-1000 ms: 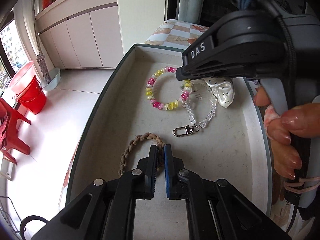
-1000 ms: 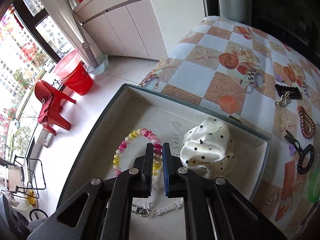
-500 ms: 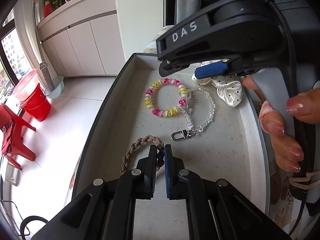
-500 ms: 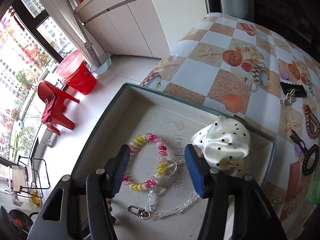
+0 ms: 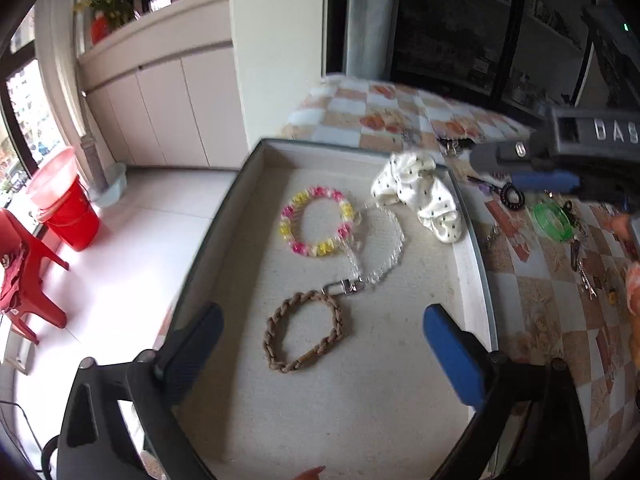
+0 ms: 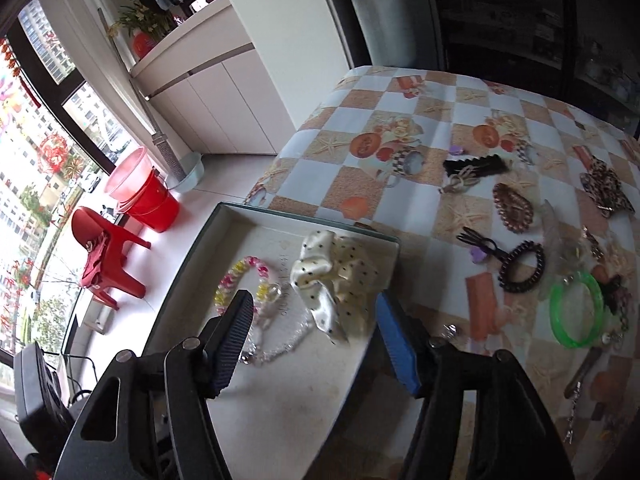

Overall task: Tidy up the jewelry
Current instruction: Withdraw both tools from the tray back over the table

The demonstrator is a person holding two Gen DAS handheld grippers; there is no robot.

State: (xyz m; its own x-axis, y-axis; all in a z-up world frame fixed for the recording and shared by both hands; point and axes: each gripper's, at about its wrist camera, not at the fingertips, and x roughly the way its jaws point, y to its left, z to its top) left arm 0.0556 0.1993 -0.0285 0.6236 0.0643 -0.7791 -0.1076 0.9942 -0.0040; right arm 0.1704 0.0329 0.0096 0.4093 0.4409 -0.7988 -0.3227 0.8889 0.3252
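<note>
braided bracelet (image 5: pixel 306 330) | between opening left gripper (image 5: pixel 320 344) fingers (untouched) | in tray (image 5: pixel 466 264)

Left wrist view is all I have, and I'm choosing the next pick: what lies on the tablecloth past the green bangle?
Observer: A leopard-print scrunchie lies farther out on the tablecloth.
Operator: Is the right gripper carrying anything?
Observer: No. The right gripper is opening with nothing gripped, above the polka-dot scrunchie in the tray.
Operator: Any clips out there?
Observer: A black toothed clip lies beyond the tray.
</note>
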